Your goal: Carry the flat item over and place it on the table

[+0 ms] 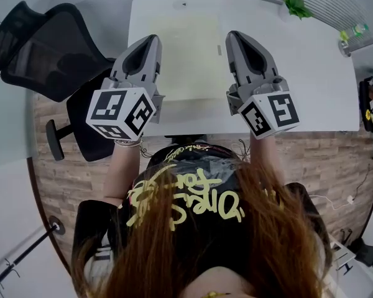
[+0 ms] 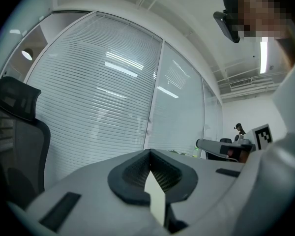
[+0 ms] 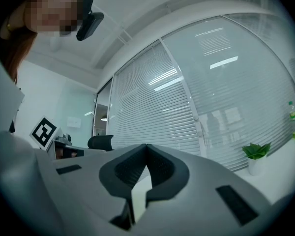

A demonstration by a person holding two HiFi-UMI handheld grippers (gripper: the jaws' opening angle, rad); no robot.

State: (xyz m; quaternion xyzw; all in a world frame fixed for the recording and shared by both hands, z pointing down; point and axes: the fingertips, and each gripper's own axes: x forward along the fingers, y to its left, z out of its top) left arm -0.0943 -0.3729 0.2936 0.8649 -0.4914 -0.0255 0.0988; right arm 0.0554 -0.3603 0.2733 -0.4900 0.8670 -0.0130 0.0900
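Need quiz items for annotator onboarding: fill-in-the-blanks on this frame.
1. The left gripper and the right gripper both have jaws ____ on the pale yellow flat sheet.
2. In the head view, the black mesh office chair stands to the ____ of the white table.
3. The small green potted plant sits near the table's far ____ corner.
Missing words: shut; left; right

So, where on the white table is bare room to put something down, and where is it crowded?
Widest bare patch: the white table right of the pale sheet, up to the potted plant and bottle. A narrow strip lies left of the sheet. Crowded: the near middle, where left gripper and right gripper are shut on the sheet.
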